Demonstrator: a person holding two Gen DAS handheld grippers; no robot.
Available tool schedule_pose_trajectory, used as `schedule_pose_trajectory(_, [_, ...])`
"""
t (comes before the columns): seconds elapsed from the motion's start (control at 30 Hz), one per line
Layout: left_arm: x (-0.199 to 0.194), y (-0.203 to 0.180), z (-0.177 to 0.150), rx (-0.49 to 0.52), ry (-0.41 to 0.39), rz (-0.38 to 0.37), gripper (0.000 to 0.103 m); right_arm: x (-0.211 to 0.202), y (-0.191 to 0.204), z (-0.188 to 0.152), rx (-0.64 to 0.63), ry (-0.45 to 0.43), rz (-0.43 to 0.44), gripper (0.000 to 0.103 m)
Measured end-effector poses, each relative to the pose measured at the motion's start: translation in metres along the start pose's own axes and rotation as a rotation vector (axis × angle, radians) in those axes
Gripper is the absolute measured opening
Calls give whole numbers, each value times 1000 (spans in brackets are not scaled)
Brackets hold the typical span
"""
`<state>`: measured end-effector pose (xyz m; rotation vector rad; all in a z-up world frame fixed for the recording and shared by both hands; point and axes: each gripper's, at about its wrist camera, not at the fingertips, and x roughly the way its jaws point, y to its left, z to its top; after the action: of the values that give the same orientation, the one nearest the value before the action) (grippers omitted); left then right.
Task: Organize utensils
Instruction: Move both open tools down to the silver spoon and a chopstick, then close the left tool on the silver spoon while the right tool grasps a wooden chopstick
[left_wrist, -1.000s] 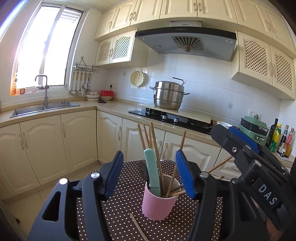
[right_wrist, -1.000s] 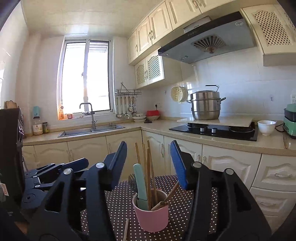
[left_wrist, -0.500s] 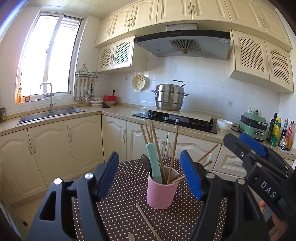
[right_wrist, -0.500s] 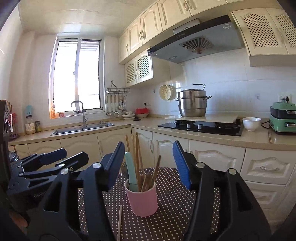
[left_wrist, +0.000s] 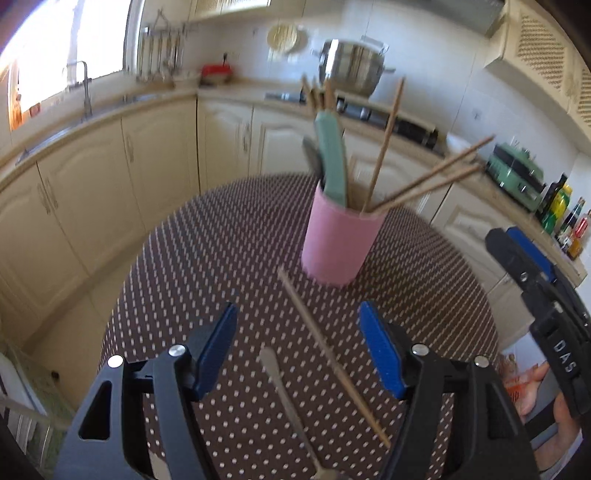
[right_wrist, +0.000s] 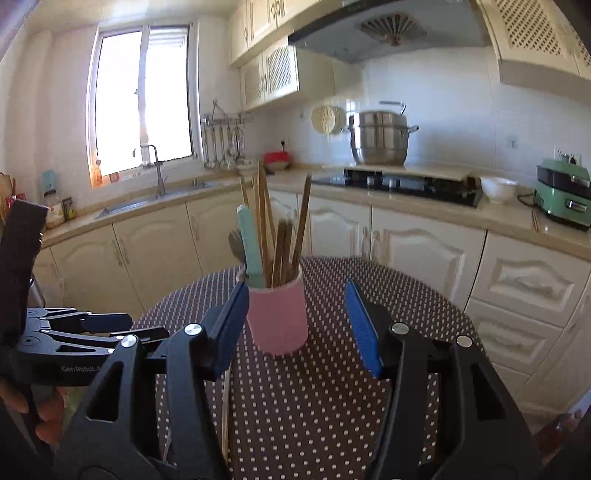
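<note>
A pink cup (left_wrist: 338, 245) stands on the round polka-dot table (left_wrist: 207, 258) and holds several wooden chopsticks and a green-handled utensil (left_wrist: 332, 158). It also shows in the right wrist view (right_wrist: 277, 317). One loose chopstick (left_wrist: 332, 354) and a metal utensil (left_wrist: 291, 406) lie on the table between the fingers of my left gripper (left_wrist: 299, 350), which is open and empty above them. My right gripper (right_wrist: 295, 328) is open and empty, just short of the cup. The loose chopstick shows beside its left finger (right_wrist: 226, 402).
Cream kitchen cabinets (right_wrist: 424, 254) and a counter run behind the table, with a sink (right_wrist: 159, 199), a hob (right_wrist: 410, 184) and a steel pot (right_wrist: 380, 140). The right gripper's body shows at the right of the left wrist view (left_wrist: 546, 302).
My left gripper has pulled back and tilted down, so the loose chopstick and metal utensil now lie between its fingers. My right gripper has drawn slightly closer to the cup.
</note>
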<state>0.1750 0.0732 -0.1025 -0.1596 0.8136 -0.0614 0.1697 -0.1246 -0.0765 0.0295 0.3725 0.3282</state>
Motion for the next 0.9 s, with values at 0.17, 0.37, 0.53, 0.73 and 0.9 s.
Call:
schedule_pose_trajectory(0.17, [34, 12, -22, -28, 186, 11, 53, 14, 4, -18, -12, 91, 10, 54])
schedule_pose_trajectory(0.37, [56, 9, -48, -11, 323, 22, 40, 35, 9, -35, -28, 226, 39, 54])
schedule_pose_trajectory(0.53, [63, 0, -61, 52, 352, 62, 34, 48, 13, -46, -35, 319, 61, 54])
schedule_pose_trajectory(0.73, [67, 5, -60, 25, 310, 77, 10, 58, 17, -49, -29, 390, 92, 54])
schedule_pose_trajectory(0.9, [71, 21, -51, -27, 258, 53, 6, 69, 23, -56, -30, 475, 137, 54])
